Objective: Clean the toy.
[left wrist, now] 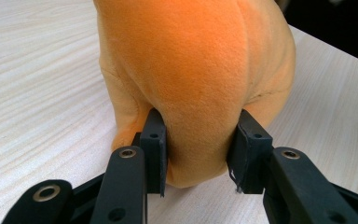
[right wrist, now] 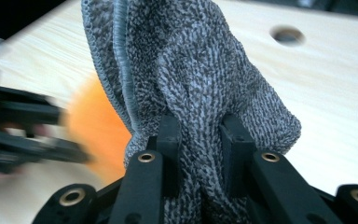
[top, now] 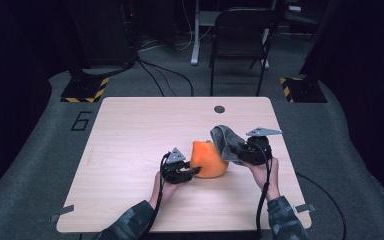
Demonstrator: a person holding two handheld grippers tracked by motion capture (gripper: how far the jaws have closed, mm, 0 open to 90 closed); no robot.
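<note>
While both of my hands sit low over the near half of the tabletop (top: 130, 150), the left hand-held gripper (top: 192, 171) has its jaws pressed into the lower side of the orange plush toy (top: 209, 160). In the left gripper view the two black pads (left wrist: 154, 149) dent the soft fabric of the plush toy (left wrist: 196, 74), so it is held; its base rests on the wood (left wrist: 37, 93). My right hand-held gripper (top: 234, 151) is clamped narrow on a bunched grey knitted cloth (top: 224, 137), lifted just beside and partly over the toy's right shoulder. In the right gripper view the cloth (right wrist: 191, 79) is pinched between the pads (right wrist: 170, 140), with folds standing above the jaws. That view is blurred at left, where the orange toy (right wrist: 93, 126) and the other gripper (right wrist: 23, 135) appear.
</note>
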